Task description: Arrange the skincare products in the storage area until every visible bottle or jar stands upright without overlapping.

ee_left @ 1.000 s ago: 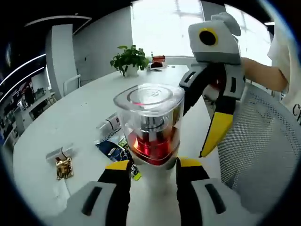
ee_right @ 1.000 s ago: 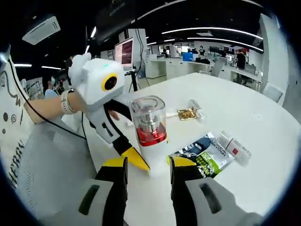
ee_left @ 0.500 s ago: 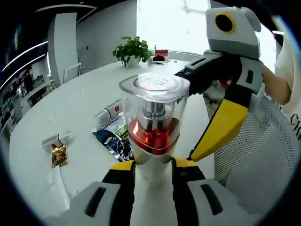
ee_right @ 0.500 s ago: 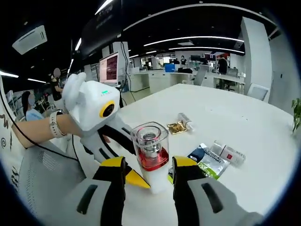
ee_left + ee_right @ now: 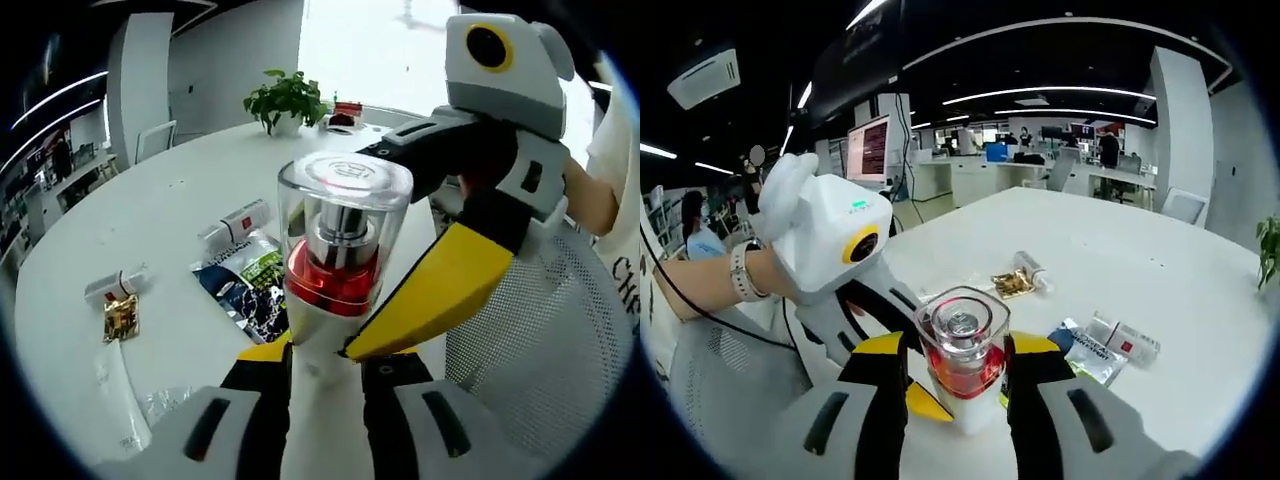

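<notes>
- The pump bottle [image 5: 340, 270] [image 5: 962, 360], white-bodied with a clear cap over a red collar, stands upright on the white table [image 5: 150, 230] [image 5: 1160, 290], between the jaws of both grippers.
- The left gripper [image 5: 322, 362] has its yellow-tipped jaws clamped on the bottle's white lower body.
- The right gripper [image 5: 957, 352] has its jaws on either side of the bottle at collar height; whether they press it or just flank it cannot be told. In the left gripper view, one of its yellow fingers [image 5: 430, 300] lies across the bottle's right side.
- Beyond the fingers lies a dark printed sachet [image 5: 245, 290] [image 5: 1085, 350], with a small white tube [image 5: 235, 222] [image 5: 1123, 338] just beside it.
- Farther off are a gold-foil sachet [image 5: 118, 318] [image 5: 1012, 283] and a potted plant [image 5: 285, 100].
</notes>
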